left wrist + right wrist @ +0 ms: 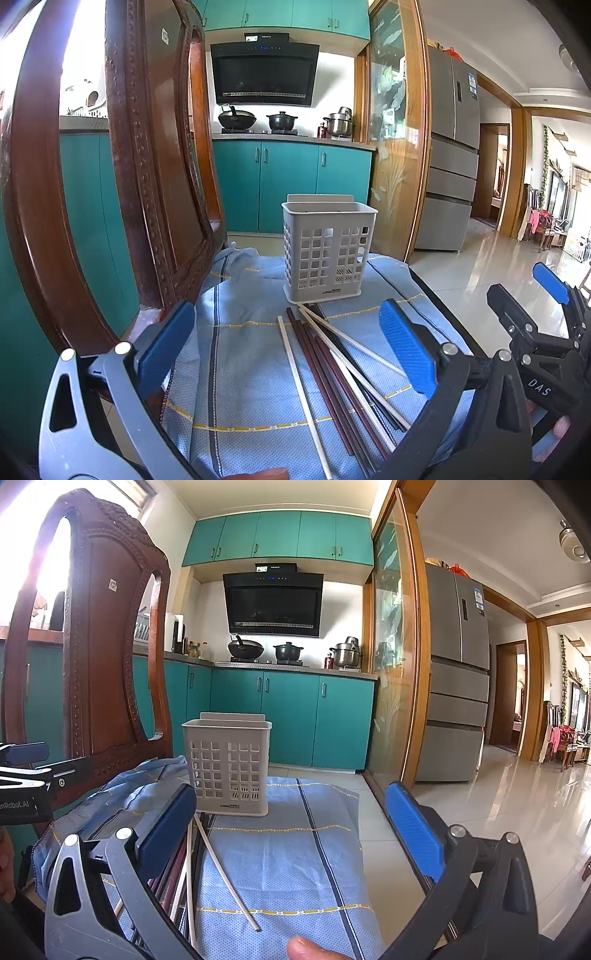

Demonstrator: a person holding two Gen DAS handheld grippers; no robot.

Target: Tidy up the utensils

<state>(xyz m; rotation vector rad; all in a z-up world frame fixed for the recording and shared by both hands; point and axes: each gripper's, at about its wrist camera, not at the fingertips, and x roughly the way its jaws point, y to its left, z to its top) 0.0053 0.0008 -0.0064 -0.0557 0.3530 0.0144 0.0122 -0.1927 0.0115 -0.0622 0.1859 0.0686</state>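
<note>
A grey perforated utensil holder (pixel 327 247) stands upright and empty at the far end of a blue cloth (pixel 251 373). Several chopsticks (pixel 332 373), white, dark red and black, lie loose on the cloth in front of it. My left gripper (pixel 286 350) is open and empty, hovering over the chopsticks. My right gripper (pixel 291 834) is open and empty, to the right of the chopsticks (pixel 221 871), which lie at its left finger. The holder (pixel 229 766) stands ahead of it. The right gripper also shows in the left wrist view (pixel 532 295).
A carved dark wooden chair back (pixel 147 177) rises close on the left of the cloth. The cloth's right edge (pixel 360 834) drops to a glossy tiled floor (pixel 498 812). Teal kitchen cabinets, a stove and a fridge stand far behind.
</note>
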